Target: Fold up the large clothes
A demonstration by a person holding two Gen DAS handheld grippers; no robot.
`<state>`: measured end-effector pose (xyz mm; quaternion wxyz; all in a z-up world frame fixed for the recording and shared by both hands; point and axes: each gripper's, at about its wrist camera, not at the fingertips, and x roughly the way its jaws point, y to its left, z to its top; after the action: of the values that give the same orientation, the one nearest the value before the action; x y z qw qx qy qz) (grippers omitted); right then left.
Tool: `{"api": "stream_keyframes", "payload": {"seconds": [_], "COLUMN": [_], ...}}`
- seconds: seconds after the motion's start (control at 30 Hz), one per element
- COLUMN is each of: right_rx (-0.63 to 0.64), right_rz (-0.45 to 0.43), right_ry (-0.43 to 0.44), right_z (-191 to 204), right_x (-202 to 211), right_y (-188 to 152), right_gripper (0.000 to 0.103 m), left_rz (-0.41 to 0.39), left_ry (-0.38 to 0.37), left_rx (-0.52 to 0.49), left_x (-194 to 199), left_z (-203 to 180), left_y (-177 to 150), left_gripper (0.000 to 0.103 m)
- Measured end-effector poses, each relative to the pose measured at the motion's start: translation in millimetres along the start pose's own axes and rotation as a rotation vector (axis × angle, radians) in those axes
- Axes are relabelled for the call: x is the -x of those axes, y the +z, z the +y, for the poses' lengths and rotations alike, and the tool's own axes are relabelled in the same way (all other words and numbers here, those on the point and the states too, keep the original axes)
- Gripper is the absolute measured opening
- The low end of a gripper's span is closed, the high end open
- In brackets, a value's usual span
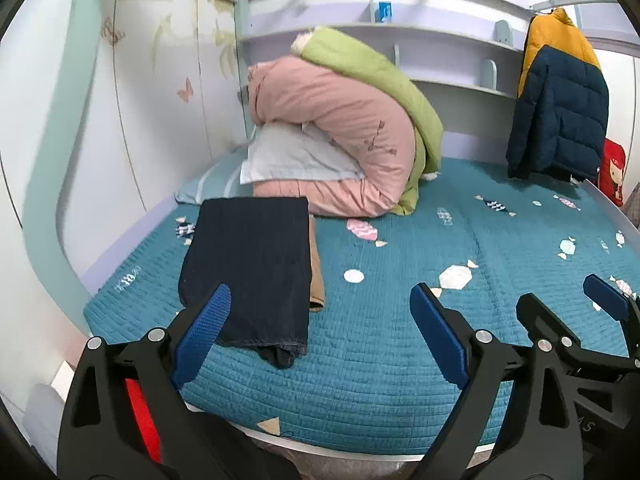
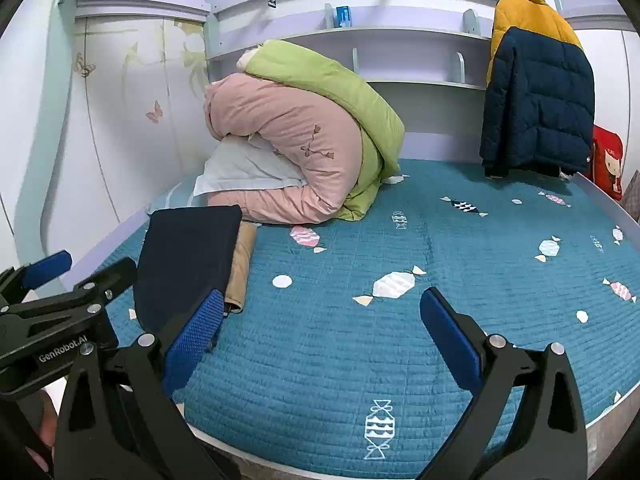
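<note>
A folded dark navy garment (image 1: pixel 248 264) (image 2: pixel 184 264) lies flat at the left of the teal bed cover (image 1: pixel 400 352) (image 2: pixel 340 360). A folded tan garment (image 1: pixel 316 276) (image 2: pixel 240 268) sticks out from under its right side. My left gripper (image 1: pixel 320 294) (image 2: pixel 80 266) hangs open above the bed's near edge, just in front of the navy garment, with nothing between its blue pads. To its right, my right gripper (image 2: pixel 322 298) (image 1: pixel 560 296) is open too and holds nothing. A yellow and navy puffer jacket (image 1: pixel 560 96) (image 2: pixel 536 96) hangs at the back right.
Rolled pink bedding (image 1: pixel 332 120) and green bedding (image 1: pixel 372 76) sit on a white pillow (image 1: pixel 292 156) at the bed's back left. Wall shelves (image 1: pixel 460 48) run behind them. A painted wardrobe (image 1: pixel 160 100) borders the left side, and a red cushion (image 1: pixel 612 172) is at the far right.
</note>
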<state>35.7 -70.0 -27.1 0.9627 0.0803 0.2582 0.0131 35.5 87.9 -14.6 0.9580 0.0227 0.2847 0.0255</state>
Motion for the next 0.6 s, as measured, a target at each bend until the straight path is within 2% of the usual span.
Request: {"api": "stream_keyframes", "payload": {"seconds": [0.23, 0.6], "right_rx": [0.013, 0.034], "right_rz": [-0.065, -0.101], "right_ry": [0.005, 0.025], "right_z": [3.6, 9.2], "right_x": [23.5, 41.3], "right_y": [3.2, 3.7], "right_gripper": [0.095, 0.095], "left_rz": [-0.046, -0.049], "left_ry": [0.003, -0.001], "left_rx": [0.028, 0.074], "left_x": [24.2, 36.5], "left_z": [-0.1, 11.3], "left_y": [-1.1, -2.1], "left_gripper": [0.092, 0.098]}}
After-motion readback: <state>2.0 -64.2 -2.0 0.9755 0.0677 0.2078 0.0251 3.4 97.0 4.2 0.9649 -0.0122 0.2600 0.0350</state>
